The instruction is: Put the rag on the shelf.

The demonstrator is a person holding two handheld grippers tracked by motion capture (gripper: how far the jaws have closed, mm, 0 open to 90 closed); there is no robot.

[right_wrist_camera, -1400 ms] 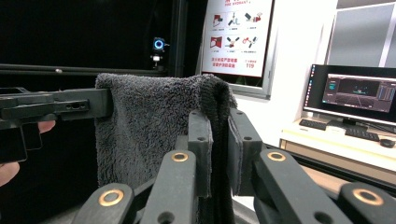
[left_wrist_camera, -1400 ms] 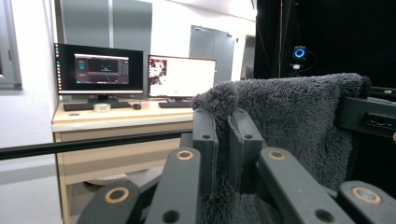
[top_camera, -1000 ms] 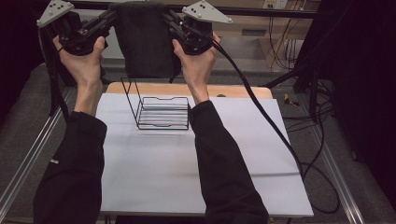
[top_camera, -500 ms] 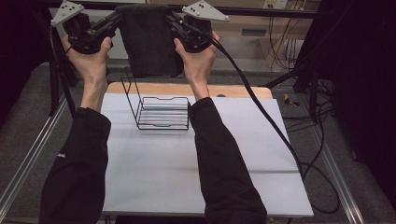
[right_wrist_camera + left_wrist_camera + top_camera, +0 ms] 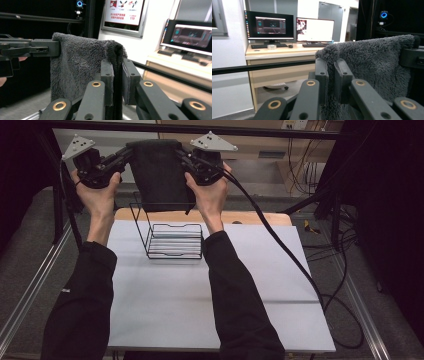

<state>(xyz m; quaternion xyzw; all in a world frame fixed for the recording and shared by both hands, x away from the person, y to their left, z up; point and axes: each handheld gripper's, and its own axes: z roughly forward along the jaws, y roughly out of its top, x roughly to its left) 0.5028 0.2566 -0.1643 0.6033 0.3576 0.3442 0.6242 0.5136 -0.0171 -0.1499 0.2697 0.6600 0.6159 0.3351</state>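
Towel (image 5: 159, 172) held up by both top corners, left gripper (image 5: 121, 159) and right gripper (image 5: 181, 157) clenched on it, above the far rack (image 5: 175, 241), not yet hung.

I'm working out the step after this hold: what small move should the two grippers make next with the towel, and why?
Probably lower both together toward the wire rack. The left gripper and right gripper each pinch a top corner of the dark towel, which hangs spread flat between them, above and behind the rack, its lower edge near the rack's tall back frame.
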